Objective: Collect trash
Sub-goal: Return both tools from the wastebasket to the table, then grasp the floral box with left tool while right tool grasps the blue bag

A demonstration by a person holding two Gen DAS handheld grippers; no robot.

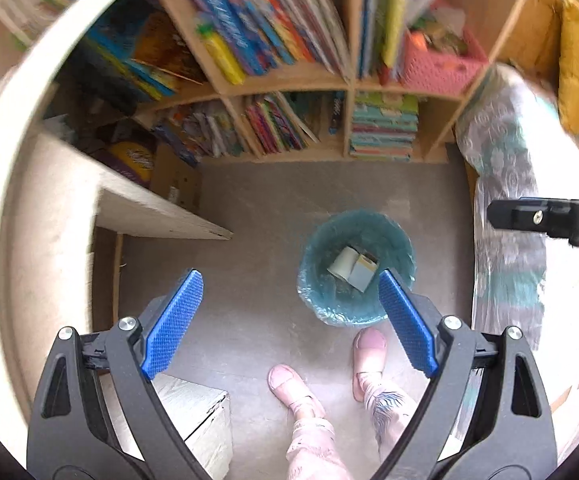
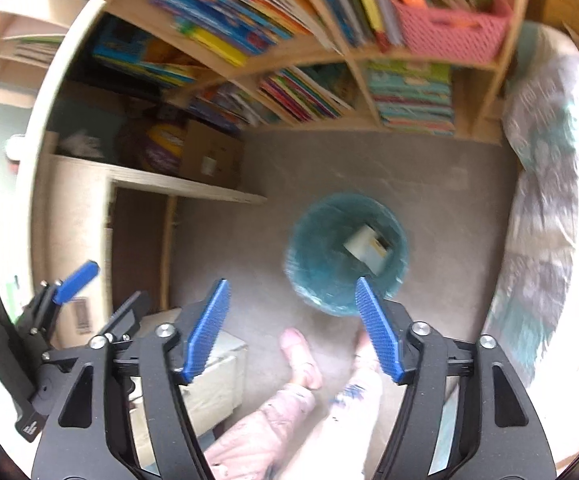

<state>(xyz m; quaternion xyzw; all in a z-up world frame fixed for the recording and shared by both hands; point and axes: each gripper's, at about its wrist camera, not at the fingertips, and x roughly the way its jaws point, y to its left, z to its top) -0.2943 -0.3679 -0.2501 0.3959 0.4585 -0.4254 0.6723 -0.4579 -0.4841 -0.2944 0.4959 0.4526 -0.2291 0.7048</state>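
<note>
A round bin with a teal plastic liner (image 1: 321, 240) stands on the grey floor below me; it also shows in the right wrist view (image 2: 309, 248). Inside lie pieces of trash: a pale paper cup (image 1: 343, 262) and a small carton (image 1: 363, 272), seen blurred in the right wrist view (image 2: 369, 246). My left gripper (image 1: 289, 292) is open and empty, high above the floor just left of the bin. My right gripper (image 2: 291, 300) is open and empty above the bin's near edge. The left gripper's blue finger (image 2: 75, 276) shows at the right view's left side.
A wooden bookshelf (image 1: 349, 84) full of books and a pink basket (image 1: 441, 64) lines the far wall. A white desk edge (image 1: 157, 208) is at left, a patterned bed cover (image 1: 505, 200) at right. The person's pink slippers (image 1: 289, 384) and a box (image 1: 201, 412) are below.
</note>
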